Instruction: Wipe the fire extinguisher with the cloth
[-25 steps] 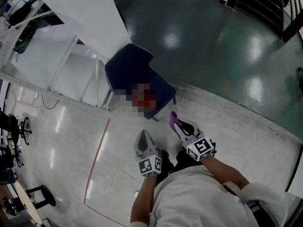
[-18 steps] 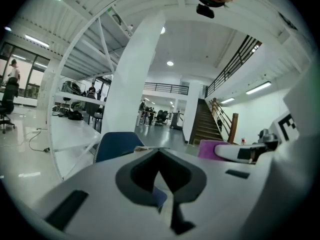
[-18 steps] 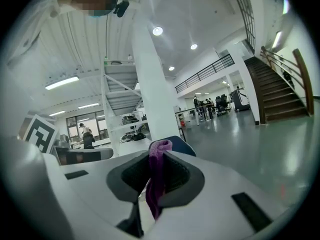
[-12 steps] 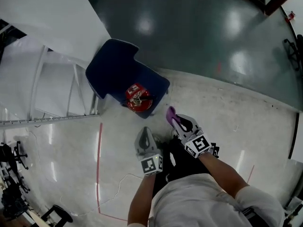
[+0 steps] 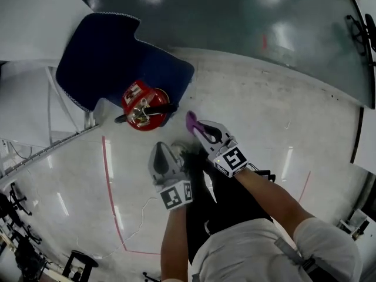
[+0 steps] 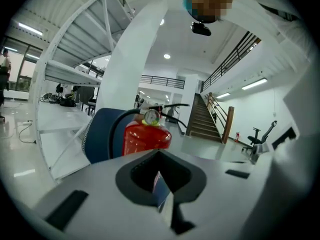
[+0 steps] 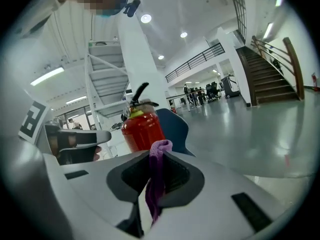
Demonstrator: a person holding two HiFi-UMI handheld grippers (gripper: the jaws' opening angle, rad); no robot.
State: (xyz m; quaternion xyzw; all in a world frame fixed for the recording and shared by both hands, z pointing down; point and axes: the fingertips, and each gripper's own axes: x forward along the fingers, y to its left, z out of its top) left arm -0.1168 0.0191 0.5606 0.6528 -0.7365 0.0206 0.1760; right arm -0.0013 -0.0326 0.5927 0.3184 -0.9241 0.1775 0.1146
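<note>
- A red fire extinguisher (image 5: 143, 106) stands on the floor beside a blue chair (image 5: 108, 57).
- The right claw (image 5: 198, 127) pinches a purple cloth (image 5: 191, 120) near the extinguisher.
- The left claw (image 5: 161, 153) is closed and empty.

The red fire extinguisher (image 5: 144, 106) stands upright beside the blue chair (image 5: 106, 51). The purple cloth (image 5: 192, 121) hangs bunched, near that chair

- In the left gripper view, the left gripper (image 6: 162, 184) body hides the fire extinguisher's (image 6: 147, 136) lower half from me.
- Its gauge (image 6: 151, 117) is too small for me to read.
- Most of the cloth (image 7: 160, 154) is buried inside the right gripper (image 7: 156, 180); I see only a purple fold.
- The people (image 7: 200, 91) far down the hall are too small to make out.
</note>
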